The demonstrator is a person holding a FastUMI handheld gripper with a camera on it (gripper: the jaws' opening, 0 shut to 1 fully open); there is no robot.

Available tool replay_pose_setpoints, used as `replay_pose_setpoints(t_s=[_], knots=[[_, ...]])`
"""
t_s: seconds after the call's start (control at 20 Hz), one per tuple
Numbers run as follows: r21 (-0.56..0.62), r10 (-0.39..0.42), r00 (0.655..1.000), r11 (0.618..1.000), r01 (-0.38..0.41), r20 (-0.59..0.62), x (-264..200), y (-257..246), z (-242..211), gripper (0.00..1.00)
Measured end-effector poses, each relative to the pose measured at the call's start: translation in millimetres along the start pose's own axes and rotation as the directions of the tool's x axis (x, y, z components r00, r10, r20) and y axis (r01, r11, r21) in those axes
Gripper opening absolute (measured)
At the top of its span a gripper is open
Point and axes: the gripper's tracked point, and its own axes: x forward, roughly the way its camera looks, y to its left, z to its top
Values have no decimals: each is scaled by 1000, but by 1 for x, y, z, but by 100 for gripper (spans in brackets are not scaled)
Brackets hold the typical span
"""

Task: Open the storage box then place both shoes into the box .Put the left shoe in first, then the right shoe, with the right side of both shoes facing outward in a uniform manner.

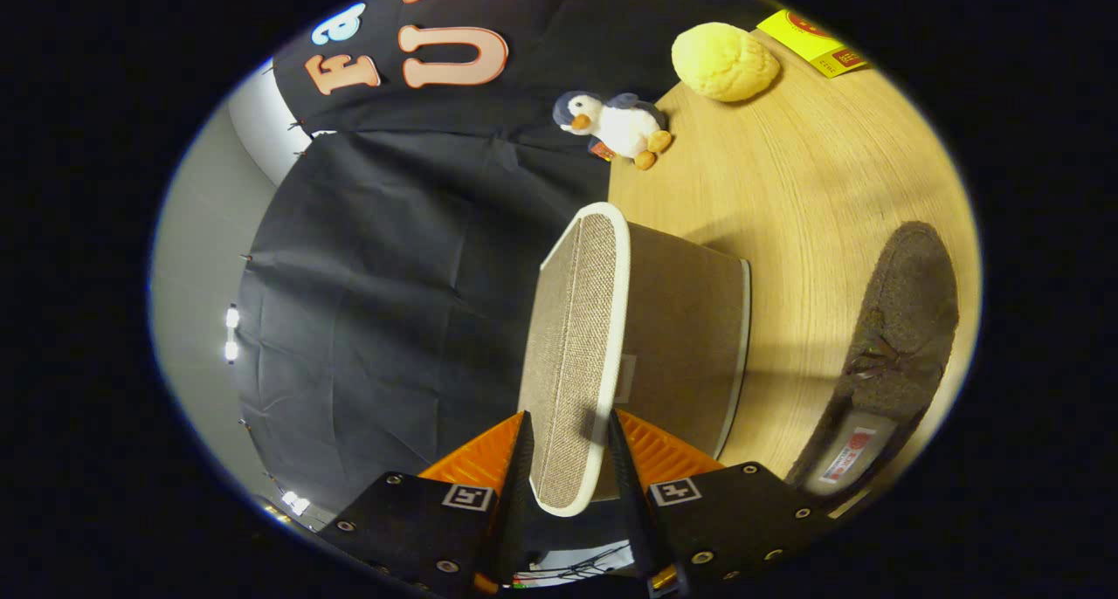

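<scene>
The storage box (pixel 686 337) is brown fabric with white trim and stands on the wooden table (pixel 812 206). Its woven beige lid (pixel 572 320) has a white border and stands on edge, raised off the box's opening. My gripper (pixel 568 429) is shut on the near edge of the lid, one finger on each face. A dark brown loafer (pixel 895 354) lies on the table beside the box, on its far side from the lid, with its insole label showing at the heel end. The inside of the box is hidden.
A plush penguin (pixel 611 126) sits at the table's edge beyond the box. A yellow spongy lump (pixel 723 60) and a yellow packet (pixel 812 42) lie farther back. Black cloth wall hangs behind the lid.
</scene>
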Motion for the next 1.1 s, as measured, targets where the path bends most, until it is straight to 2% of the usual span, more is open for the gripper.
replay_pose_setpoints(t_s=[0.05,0.15,0.2,0.4,0.8,1.1], knots=[[0,21,1000,1000,-21,11,1,10,2,45],[-32,-10,1000,999,10,12,14,8,3,33],[-37,-25,1000,999,25,7,17,8,0,30],[-18,39,999,999,-39,28,38,44,0,22],[-190,109,994,976,-109,-9,99,139,1,21],[-339,68,995,936,-91,-79,181,181,-17,21]])
